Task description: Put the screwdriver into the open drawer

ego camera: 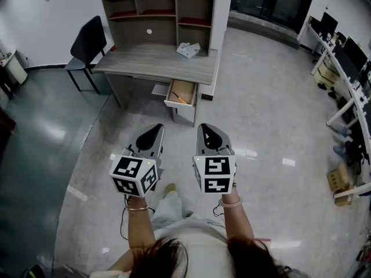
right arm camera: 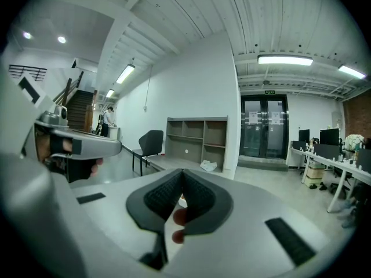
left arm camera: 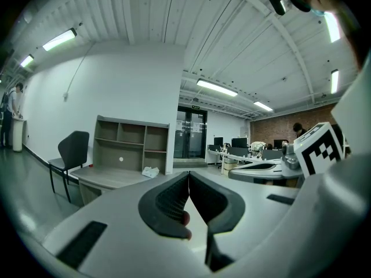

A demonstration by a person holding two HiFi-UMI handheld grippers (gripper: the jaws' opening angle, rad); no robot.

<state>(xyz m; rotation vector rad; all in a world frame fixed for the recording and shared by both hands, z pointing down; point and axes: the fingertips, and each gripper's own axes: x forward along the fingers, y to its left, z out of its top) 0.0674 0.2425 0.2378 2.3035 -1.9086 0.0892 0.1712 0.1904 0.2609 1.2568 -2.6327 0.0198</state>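
Both arms reach forward in the lower middle of the head view, side by side. The left gripper and the right gripper point ahead, near each other but not touching. Each one's jaws are pressed together with nothing between them. A pink bit under the jaws may be a fingertip.

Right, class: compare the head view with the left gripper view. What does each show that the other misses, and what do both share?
Only the head view: the open drawer with an orange-handled tool, likely the screwdriver, lying in it. Only the left gripper view: ceiling lights, and the left gripper shut, nothing held. Both: the desk, its shelves, the chair and the white wad.
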